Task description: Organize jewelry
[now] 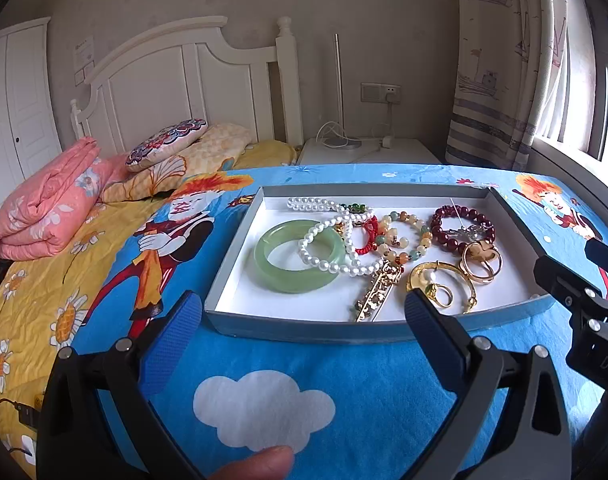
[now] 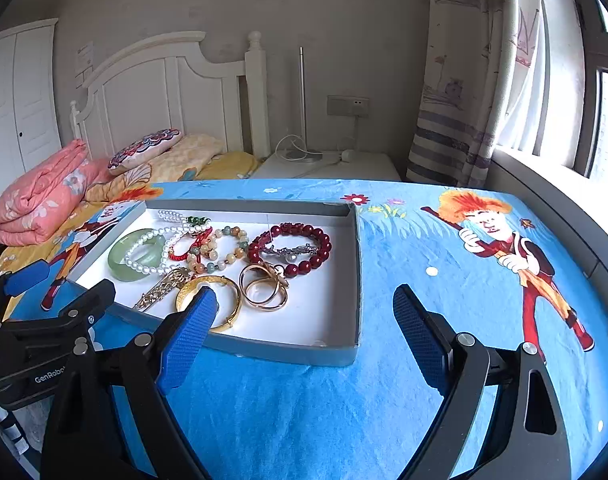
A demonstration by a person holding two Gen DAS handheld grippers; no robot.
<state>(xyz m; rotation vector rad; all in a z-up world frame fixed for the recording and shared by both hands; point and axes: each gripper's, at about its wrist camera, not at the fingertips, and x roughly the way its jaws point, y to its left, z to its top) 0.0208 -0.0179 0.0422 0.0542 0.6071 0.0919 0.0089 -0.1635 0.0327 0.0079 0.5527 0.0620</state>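
A shallow grey box (image 1: 296, 326) (image 2: 354, 280) with a white floor lies on the blue cartoon cloth. In it lie a green jade bangle (image 1: 292, 256) (image 2: 134, 258), a white pearl strand (image 1: 336, 240) (image 2: 152, 248), a mixed bead bracelet (image 1: 406, 238) (image 2: 224, 252), a dark red bead bracelet (image 1: 460, 224) (image 2: 290, 246), gold rings (image 1: 482, 262) (image 2: 264, 288), a gold bangle (image 1: 444, 284) (image 2: 210, 300) and a gold ornate pendant (image 1: 378, 294) (image 2: 164, 288). My left gripper (image 1: 304, 320) is open and empty just before the box's near wall. My right gripper (image 2: 304, 320) is open and empty at the box's near right corner.
The cloth (image 1: 344, 380) (image 2: 424, 240) covers the surface under the box. A bed with a pink folded quilt (image 1: 48, 208) and pillows (image 1: 164, 144) lies to the left. A white nightstand (image 1: 368, 152) stands behind. A curtain (image 1: 500, 60) and window sill (image 2: 544, 176) are at the right.
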